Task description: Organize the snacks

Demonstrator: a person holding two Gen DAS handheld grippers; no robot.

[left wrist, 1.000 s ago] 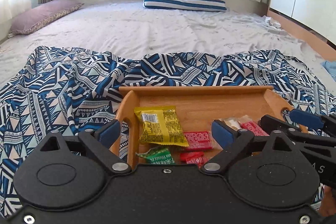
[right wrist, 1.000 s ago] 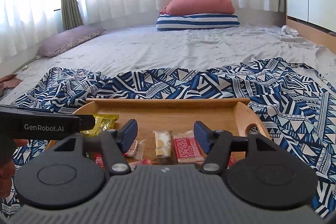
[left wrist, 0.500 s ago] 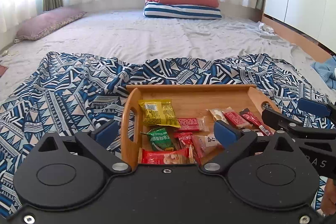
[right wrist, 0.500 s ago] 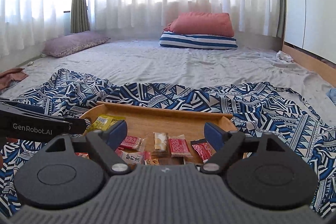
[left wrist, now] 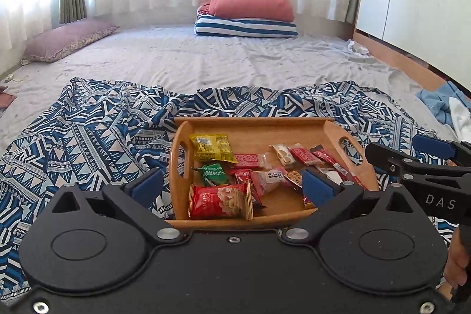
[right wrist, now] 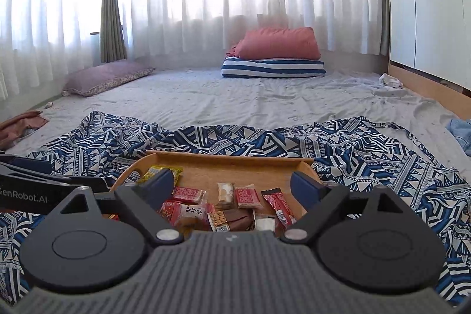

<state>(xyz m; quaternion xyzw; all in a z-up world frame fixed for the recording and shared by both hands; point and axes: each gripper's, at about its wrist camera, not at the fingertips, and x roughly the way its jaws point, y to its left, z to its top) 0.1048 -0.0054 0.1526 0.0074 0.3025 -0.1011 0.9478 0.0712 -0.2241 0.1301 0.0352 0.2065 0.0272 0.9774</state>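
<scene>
Wooden tray (left wrist: 312, 124) is found on the patterned cloth (left wrist: 88, 131), snacks (left wrist: 253, 169) heaped inside. Left tongs (left wrist: 232, 184) and right tongs (right wrist: 232, 181) are held wide apart, empty, above it. One packet should be singled out and pinched by its edge

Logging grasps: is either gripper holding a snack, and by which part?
Nothing is held: left gripper and right gripper both open above the tray.
</scene>
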